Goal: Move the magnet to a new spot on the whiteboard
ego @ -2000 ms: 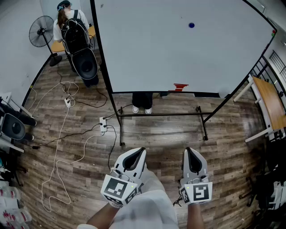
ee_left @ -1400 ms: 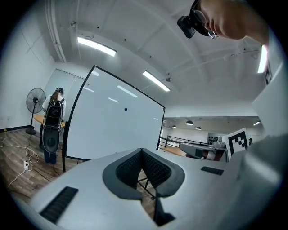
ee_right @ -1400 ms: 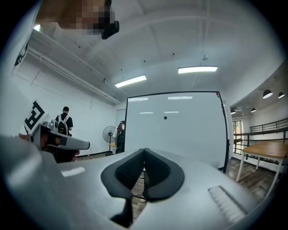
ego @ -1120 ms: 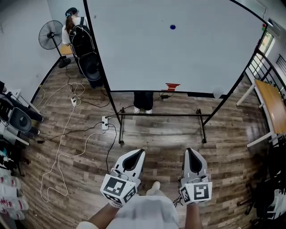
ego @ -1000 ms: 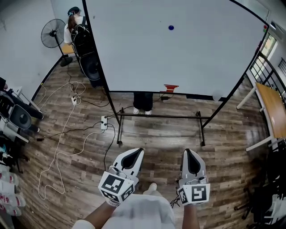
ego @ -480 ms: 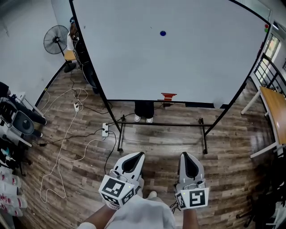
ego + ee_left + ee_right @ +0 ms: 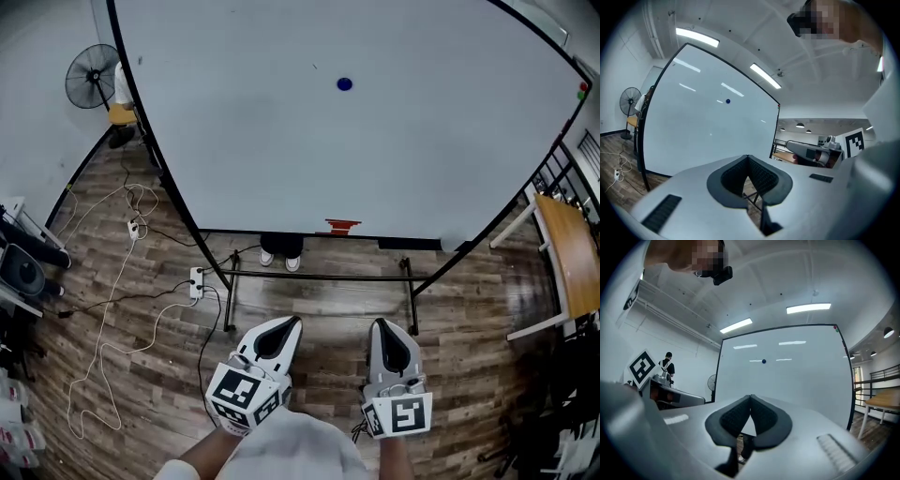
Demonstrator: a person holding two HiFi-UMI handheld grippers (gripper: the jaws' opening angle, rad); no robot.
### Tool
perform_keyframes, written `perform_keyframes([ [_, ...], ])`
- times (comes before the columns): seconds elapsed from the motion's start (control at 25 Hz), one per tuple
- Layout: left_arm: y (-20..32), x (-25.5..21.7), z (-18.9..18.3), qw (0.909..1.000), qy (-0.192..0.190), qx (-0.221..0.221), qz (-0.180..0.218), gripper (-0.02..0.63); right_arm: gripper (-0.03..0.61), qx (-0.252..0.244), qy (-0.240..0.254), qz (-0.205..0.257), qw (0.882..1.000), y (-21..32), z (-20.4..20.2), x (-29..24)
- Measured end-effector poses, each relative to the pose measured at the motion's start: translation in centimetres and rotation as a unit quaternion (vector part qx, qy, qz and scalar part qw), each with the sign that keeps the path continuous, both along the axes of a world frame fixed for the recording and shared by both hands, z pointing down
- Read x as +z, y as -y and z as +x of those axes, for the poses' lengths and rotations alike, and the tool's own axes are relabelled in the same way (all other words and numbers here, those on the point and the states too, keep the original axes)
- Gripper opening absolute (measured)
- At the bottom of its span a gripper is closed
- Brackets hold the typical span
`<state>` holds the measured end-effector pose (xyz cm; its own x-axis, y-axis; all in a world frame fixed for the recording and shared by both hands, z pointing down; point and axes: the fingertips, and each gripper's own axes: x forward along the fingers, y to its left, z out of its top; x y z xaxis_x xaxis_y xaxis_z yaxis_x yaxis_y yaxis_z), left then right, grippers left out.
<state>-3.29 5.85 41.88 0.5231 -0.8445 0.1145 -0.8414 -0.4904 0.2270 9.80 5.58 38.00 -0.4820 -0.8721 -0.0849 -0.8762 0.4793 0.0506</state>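
Observation:
A small round blue magnet [image 7: 344, 84] sticks high on the big whiteboard [image 7: 394, 150], a little left of its middle; it also shows as a dot [image 7: 728, 101] in the left gripper view and as a dot [image 7: 763, 361] in the right gripper view. Both grippers are held low near the person's body, well short of the board. My left gripper [image 7: 279, 328] is shut with nothing in it. My right gripper [image 7: 386, 333] is shut and empty too, pointing at the board.
The whiteboard stands on a black metal frame [image 7: 319, 277] over a wood floor. A red eraser [image 7: 342, 226] sits on its lower ledge. Cables and a power strip [image 7: 197, 280] lie at left, a fan [image 7: 82, 78] at far left, a wooden table [image 7: 572, 253] at right. Someone's feet [image 7: 277, 260] show behind the board.
The view has moved closer to the whiteboard, which now fills more of the head view. Both grippers stay shut and held in the same low position.

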Motion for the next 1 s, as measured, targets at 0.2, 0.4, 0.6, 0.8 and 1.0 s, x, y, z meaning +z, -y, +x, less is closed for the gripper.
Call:
perform_keyframes([
  [0.2, 6.4, -1.6, -1.0, 0.9997, -0.004, 0.021, 0.015, 0.006, 0.007, 0.008, -0.002, 0.019, 1.000, 6.5, -2.4, -2.4],
  [0.4, 12.1, -2.8, -3.0, 0.9992, -0.007, 0.030, 0.025, 0.006, 0.007, 0.017, -0.001, 0.029, 0.999, 12.0, -4.3, -3.4],
  [0.6, 16.0, -3.6, -4.0, 0.9990, -0.006, 0.033, 0.029, 0.006, 0.008, 0.029, 0.005, 0.031, 0.999, 15.7, -5.0, -3.9],
  [0.8, 18.0, -3.8, -3.8, 0.9992, -0.006, 0.026, 0.028, 0.006, 0.008, 0.021, 0.005, 0.032, 0.999, 17.9, -5.2, -4.5],
  [1.0, 19.5, -4.9, -3.5, 0.9992, -0.001, 0.013, 0.039, 0.006, 0.007, -0.002, 0.005, 0.041, 0.999, 19.4, -5.2, -5.2],
])
